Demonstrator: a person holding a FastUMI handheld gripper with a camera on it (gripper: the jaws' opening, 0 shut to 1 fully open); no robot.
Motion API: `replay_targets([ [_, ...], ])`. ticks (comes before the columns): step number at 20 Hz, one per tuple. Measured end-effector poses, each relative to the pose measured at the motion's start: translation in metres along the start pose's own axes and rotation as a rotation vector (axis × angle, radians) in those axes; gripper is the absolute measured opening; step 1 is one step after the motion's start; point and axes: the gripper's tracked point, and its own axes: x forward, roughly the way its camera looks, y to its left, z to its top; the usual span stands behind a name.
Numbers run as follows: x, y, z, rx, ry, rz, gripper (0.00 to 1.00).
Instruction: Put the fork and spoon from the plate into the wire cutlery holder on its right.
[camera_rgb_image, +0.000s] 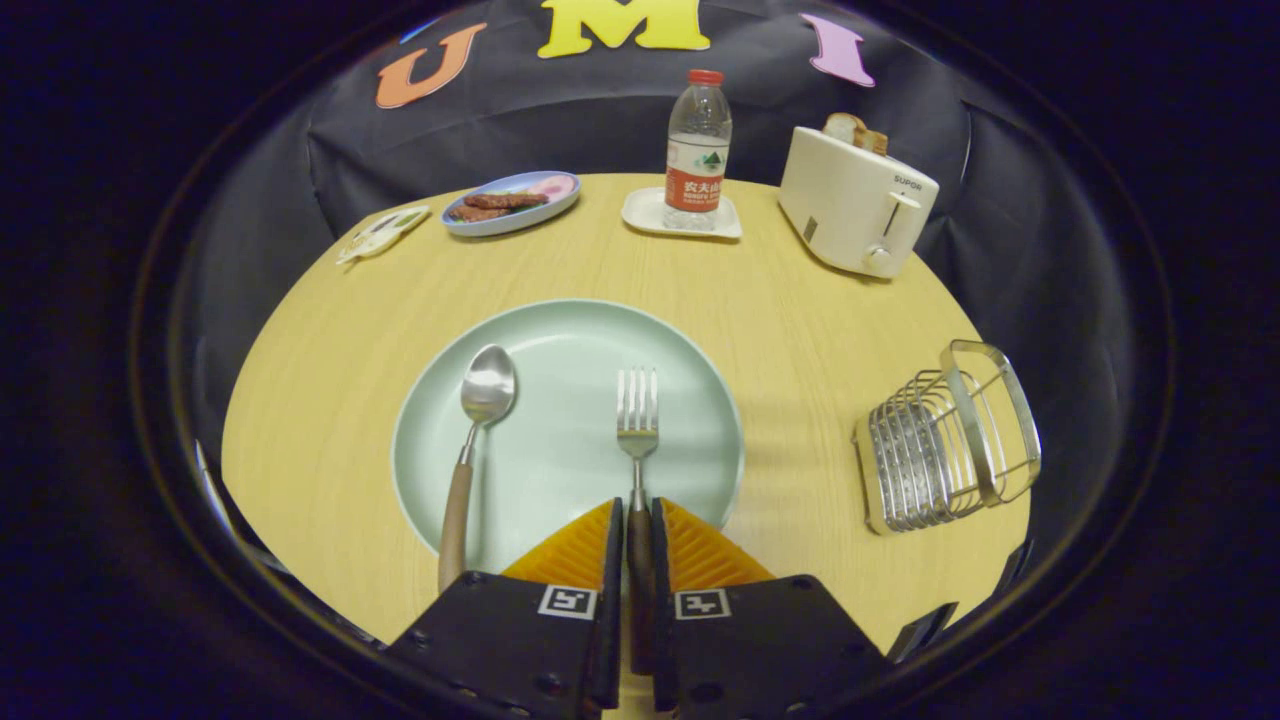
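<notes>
Pinching the fork (637, 430) handle, the tool (637, 520) has both fingers closed on it, tines pointing straight ahead over the plate (690, 340). Spoon (478, 430) lies parallel on the plate, left of the fork. Wire cutlery holder (945, 440) sits on the bench right of the plate, so I'd guess lift and swing right next.

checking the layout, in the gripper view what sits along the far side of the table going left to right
small packet → plate of food → water bottle on its white tray → toaster
</notes>
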Motion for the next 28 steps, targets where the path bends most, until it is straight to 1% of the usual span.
replay_targets([
  [1,-0.002,0.001,0.003,-0.007,-0.001,-0.008,0.09],
  [3,-0.006,0.000,-0.002,-0.006,0.008,-0.013,0.09],
  [4,-0.008,0.001,-0.003,-0.002,0.018,-0.006,0.05],
  [6,-0.018,0.003,-0.003,-0.004,0.036,0.031,0.04],
  [10,-0.047,-0.015,0.012,-0.048,-0.006,0.024,0.04],
  [14,-0.077,-0.047,0.028,-0.041,-0.038,0.008,0.04],
  [18,-0.098,-0.094,0.038,-0.002,-0.048,-0.031,0.05],
  [21,-0.106,-0.129,0.038,0.038,-0.018,-0.051,0.05],
  [23,-0.110,-0.151,0.033,0.041,0.030,-0.067,0.04],
  [24,-0.112,-0.156,0.031,0.043,0.054,-0.058,0.04],
  [25,-0.113,-0.156,0.028,0.038,0.075,-0.023,0.04],
  [26,-0.113,-0.158,0.025,0.031,0.095,-0.006,0.04],
  [28,-0.115,-0.171,0.023,0.023,0.118,-0.018,0.04],
])
